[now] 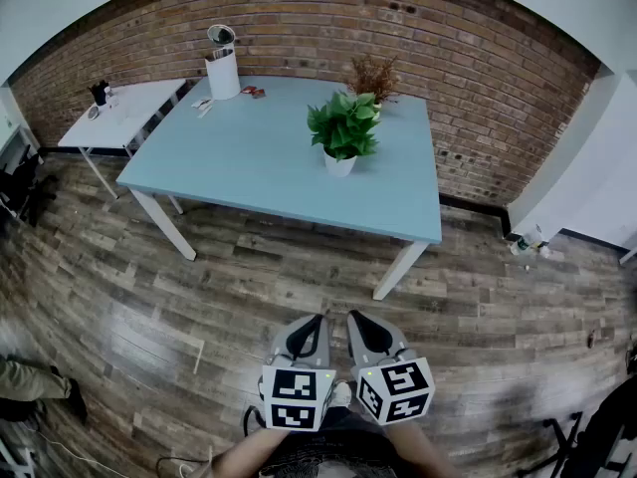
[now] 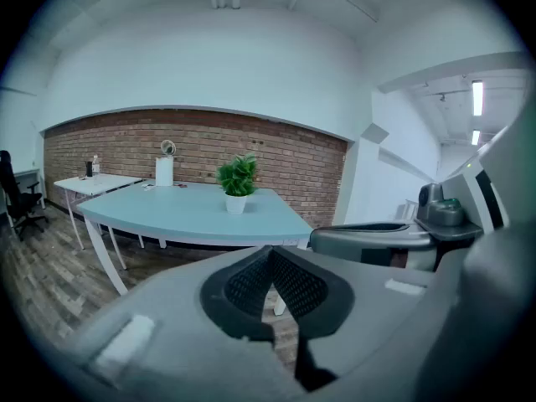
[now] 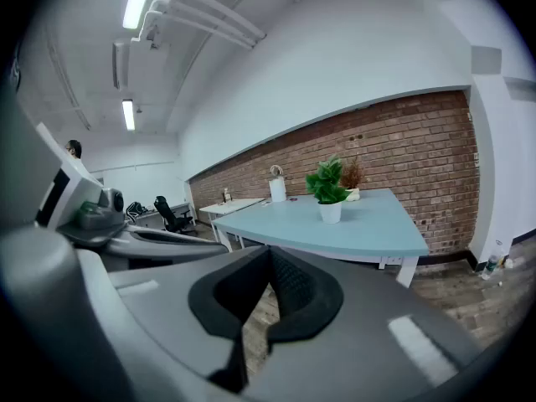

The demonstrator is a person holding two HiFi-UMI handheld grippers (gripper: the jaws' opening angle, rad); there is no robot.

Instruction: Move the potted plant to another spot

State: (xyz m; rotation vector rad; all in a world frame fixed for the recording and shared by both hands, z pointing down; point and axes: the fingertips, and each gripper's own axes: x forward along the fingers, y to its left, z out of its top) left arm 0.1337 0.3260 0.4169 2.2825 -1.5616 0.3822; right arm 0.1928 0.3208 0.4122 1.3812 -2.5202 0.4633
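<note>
The potted plant (image 1: 341,132), green leaves in a small white pot, stands on the light blue table (image 1: 249,167), right of its middle. It also shows far ahead in the left gripper view (image 2: 238,184) and in the right gripper view (image 3: 329,189). Both grippers hang side by side over the wooden floor, well short of the table's near edge. My left gripper (image 1: 317,320) (image 2: 270,252) is shut with nothing in it. My right gripper (image 1: 355,318) (image 3: 270,252) is likewise shut and empty. Each gripper view catches the other gripper beside it.
A dried brown plant (image 1: 373,76) and a white cylinder with a round top (image 1: 221,63) stand at the table's far edge by the brick wall. A white side table (image 1: 119,108) is at the left. A person's leg (image 1: 30,381) shows lower left.
</note>
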